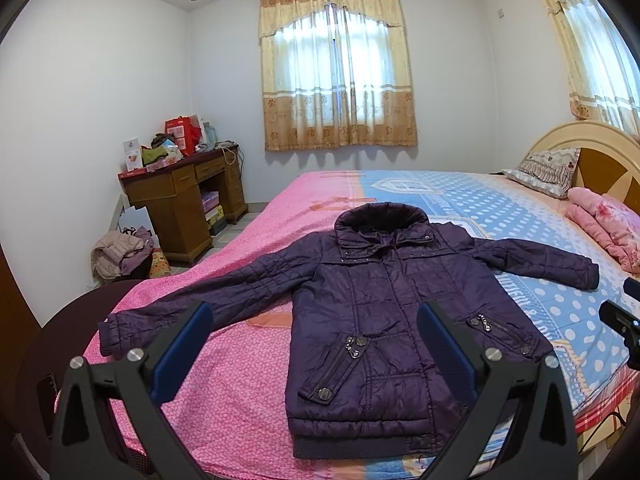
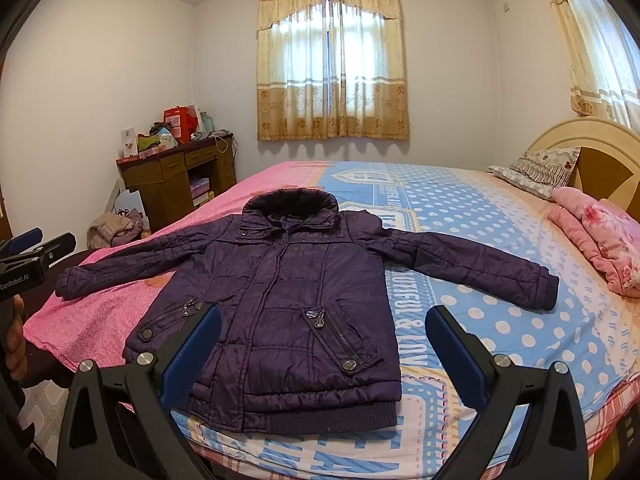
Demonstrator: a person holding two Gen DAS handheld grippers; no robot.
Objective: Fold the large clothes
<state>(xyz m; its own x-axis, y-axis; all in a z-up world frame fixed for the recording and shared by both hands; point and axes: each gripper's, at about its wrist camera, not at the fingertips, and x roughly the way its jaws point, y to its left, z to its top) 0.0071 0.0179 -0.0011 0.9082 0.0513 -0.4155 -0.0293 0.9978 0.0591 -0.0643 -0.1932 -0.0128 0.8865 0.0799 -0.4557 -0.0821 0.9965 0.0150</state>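
A dark purple quilted jacket [image 1: 384,312] [image 2: 280,304] lies flat and face up on the bed [image 1: 240,392] [image 2: 500,320], both sleeves spread out, collar toward the window. My left gripper [image 1: 316,320] hovers open above the jacket's lower left part, nothing between its blue pads. My right gripper [image 2: 324,328] is open too, held above the jacket's lower right side and the blue sheet. In the right wrist view the left gripper [image 2: 36,248] shows at the far left, held in a hand. A piece of the right gripper [image 1: 624,320] shows at the right edge of the left wrist view.
Pink sheet on the left half, blue dotted sheet on the right. A folded pink blanket [image 2: 600,240] and a pillow [image 2: 536,172] lie by the headboard. A cluttered wooden desk [image 1: 184,196] and a heap of clothes [image 1: 120,256] stand left of the bed.
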